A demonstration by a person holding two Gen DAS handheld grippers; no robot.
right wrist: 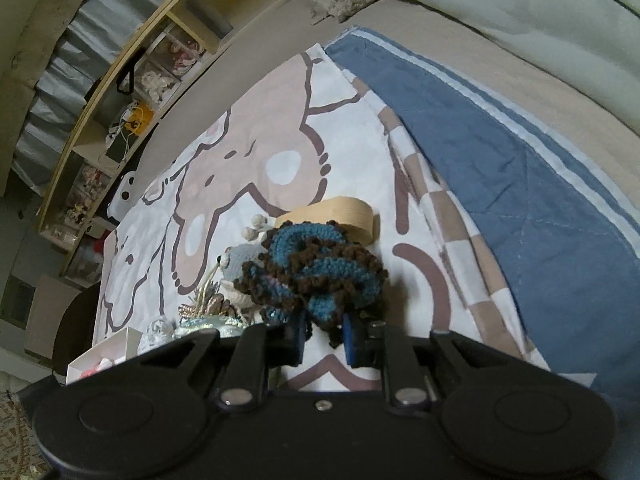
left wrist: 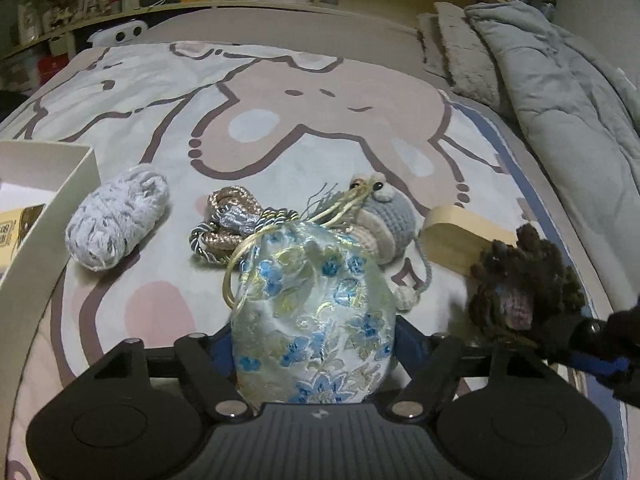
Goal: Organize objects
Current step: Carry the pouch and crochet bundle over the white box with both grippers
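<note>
1. Across the bed, a cartoon-print blanket [left wrist: 280, 92] carries all the loose things; a grey quilt [left wrist: 560, 100] lies bunched at its right edge, and shelves line the far wall.
2. At the left edge of the left wrist view stands an open white box [left wrist: 52, 204]. It holds a tan packet with printing; the rest of its inside is out of frame. The right wrist view shows only a corner of it.
3. Between the fingers of the left claw [left wrist: 314, 344] sits a floral drawstring pouch [left wrist: 316, 312], long axis running away from the camera, its cinched, corded neck at the far end. No earlier picture is given, and whether the pads press it I cannot tell.
4. Beyond the pouch lie a pale yarn skein [left wrist: 116, 220], a coil of braided cord [left wrist: 232, 220], a crocheted frog-like toy [left wrist: 384, 216] and a wooden oval ring [left wrist: 460, 236].
5. Only the right wrist view shows the blue inside of the ruffled crochet piece [right wrist: 320, 276]; the right claw [right wrist: 322, 340] is clenched on it, above the blanket.
</note>
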